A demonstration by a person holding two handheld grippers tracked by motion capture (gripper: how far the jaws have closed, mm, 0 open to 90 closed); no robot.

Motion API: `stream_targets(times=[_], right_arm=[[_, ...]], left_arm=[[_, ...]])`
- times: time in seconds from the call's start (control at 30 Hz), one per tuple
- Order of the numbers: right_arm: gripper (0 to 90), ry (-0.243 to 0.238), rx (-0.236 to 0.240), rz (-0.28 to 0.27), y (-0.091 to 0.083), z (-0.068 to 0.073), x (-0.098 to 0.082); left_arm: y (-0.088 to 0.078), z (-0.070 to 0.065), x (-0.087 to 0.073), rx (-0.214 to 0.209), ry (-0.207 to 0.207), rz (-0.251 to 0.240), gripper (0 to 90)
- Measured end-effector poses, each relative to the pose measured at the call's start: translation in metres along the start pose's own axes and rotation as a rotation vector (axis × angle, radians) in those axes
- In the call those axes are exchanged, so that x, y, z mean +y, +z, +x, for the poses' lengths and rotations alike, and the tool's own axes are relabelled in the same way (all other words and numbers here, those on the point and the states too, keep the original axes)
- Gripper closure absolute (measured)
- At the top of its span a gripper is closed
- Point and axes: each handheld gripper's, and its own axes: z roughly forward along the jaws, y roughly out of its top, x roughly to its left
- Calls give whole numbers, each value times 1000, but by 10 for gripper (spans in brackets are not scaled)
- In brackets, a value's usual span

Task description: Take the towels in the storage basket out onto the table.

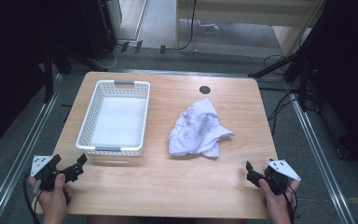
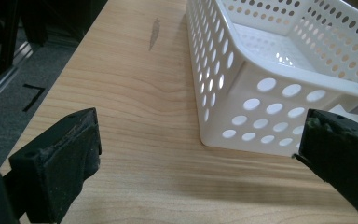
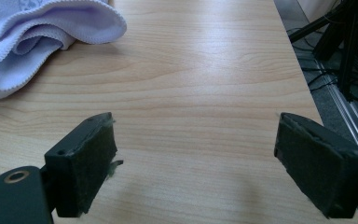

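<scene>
So right now both grippers are parked at the near edge of the table [image 1: 168,182], one at each corner, and neither is touching anything. The left gripper [image 1: 77,165] sits at the near-left corner with its jaws spread wide and nothing between them; in the left gripper view they frame the near-left corner of the white basket [image 2: 242,107], which is just ahead but still apart from the jaws. The right gripper [image 1: 251,169] is at the near-right corner, jaws also wide apart and empty, with bare wood between them in the right gripper view. The cloth [image 1: 196,129] is a crumpled pale lilac-white thing with a faint printed pattern, lying on the table right of centre, well apart from both grippers and beside the basket with a clear gap of table between them. It's bunched up, so there's not a super clean axis, but from the high view the heap runs roughly from near-left to far-right, and one loose corner sticks out toward the right edge of the table. In the right gripper view its hemmed folds [image 3: 42,32] sit off to the upper left. The basket's long side runs from near to far, a grey handle at each short end.
</scene>
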Motion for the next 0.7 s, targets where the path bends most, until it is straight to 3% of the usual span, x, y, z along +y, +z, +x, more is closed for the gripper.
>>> stream_targets(times=[0.47, 0.7], right_arm=[[130, -3, -4, 0, 0, 1, 0], [130, -3, -3, 0, 0, 0, 0]], left_arm=[[4, -5, -1, 16, 41, 22, 0], [4, -6, -1, 26, 42, 14, 0]])
